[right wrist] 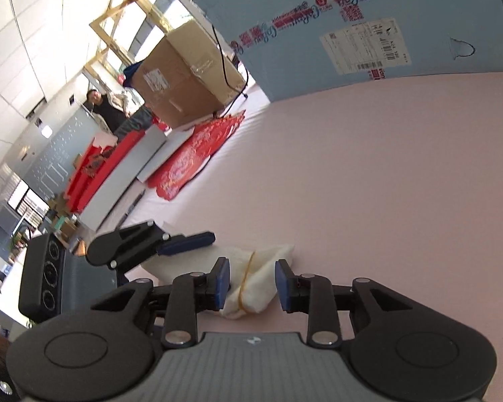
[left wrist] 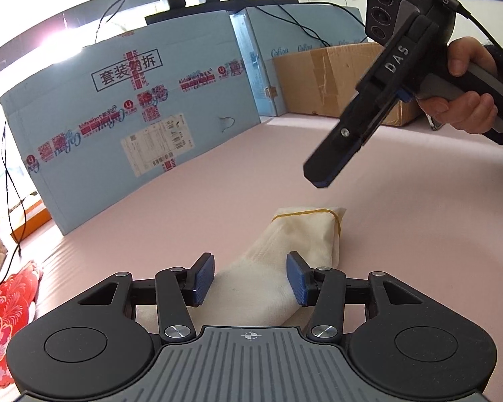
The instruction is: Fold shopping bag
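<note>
Your bag (left wrist: pixel 285 261): cream fabric, folded into compact elongated bundle, lying on pink table (left wrist: pixel 402 234). Yellow rubber band (left wrist: pixel 305 213) wraps far end; fabric creased, faintly stained near band. Bundle runs from 6 o'clock toward 1 o'clock in left wrist view.

Your left gripper (left wrist: pixel 250 278): jaws straddle near end of bag; blue pads appear pressed against its sides, grasping it.

Your right gripper (right wrist: pixel 252 283): released, above banded end, pads clear of fabric; bag at 6 o'clock in its view.

Blue box (left wrist: pixel 134 117) at 11 o'clock, well apart.
</note>
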Demonstrator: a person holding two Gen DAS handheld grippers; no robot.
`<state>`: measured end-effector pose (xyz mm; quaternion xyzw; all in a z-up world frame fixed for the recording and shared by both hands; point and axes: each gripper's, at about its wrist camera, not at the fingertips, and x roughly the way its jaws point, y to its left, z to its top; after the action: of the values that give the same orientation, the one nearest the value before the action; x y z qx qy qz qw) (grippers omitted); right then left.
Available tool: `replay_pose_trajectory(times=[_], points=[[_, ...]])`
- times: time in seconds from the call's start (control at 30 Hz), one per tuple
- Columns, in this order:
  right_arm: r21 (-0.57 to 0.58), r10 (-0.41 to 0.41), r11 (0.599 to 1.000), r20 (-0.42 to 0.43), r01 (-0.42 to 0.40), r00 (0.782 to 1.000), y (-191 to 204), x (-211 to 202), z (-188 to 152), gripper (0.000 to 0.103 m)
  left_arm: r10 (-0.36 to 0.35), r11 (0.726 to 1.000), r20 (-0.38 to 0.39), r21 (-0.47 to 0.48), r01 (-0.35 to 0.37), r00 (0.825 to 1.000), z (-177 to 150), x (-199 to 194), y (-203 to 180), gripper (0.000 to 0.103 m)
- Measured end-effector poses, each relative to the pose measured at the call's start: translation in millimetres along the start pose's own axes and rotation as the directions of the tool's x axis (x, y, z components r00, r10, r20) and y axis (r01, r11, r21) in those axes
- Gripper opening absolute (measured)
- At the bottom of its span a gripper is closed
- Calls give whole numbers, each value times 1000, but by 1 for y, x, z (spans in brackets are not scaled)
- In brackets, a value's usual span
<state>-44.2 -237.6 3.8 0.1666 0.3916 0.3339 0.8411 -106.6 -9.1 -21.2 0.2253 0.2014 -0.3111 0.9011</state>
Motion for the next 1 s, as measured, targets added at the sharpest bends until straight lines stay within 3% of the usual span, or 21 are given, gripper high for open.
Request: replay_pose_trajectory(times=[0.23,0.37,0.5,0.63,0.7,0.8,0.87,1.0], points=[[-123,-119,987,-151,101,981,6,43,5,35,25,999,-12,-30,-25,1000,1,0,3,51],[-162,-74,986,-214,39,974,22,37,-18,32,42,997,-19,-59,-43,999,3,-2,9,51],[-145,-58,989,-192,30,980,25,32,-24,30,92,995,-23,-44,-93,995,12,-5,2,51],[-106,-28,994,-161,11,986,16,36,-21,31,176,974,7,-146,-173,984,26,-16,-6,51],[-134,-25,991,-141,6,990,18,36,-25,32,149,965,31,-222,-138,988,33,-21,-7,51],[-173,-32,985,-117,11,993,21,34,-31,33,38,960,26,-278,-29,999,45,-16,-10,51],[-212,-55,977,-98,34,994,25,33,-36,27,45,962,-16,-270,-47,999,48,-14,-15,52],[-274,-85,960,-66,64,994,32,32,-44,27,97,966,-107,-231,-119,990,50,-11,-24,60]])
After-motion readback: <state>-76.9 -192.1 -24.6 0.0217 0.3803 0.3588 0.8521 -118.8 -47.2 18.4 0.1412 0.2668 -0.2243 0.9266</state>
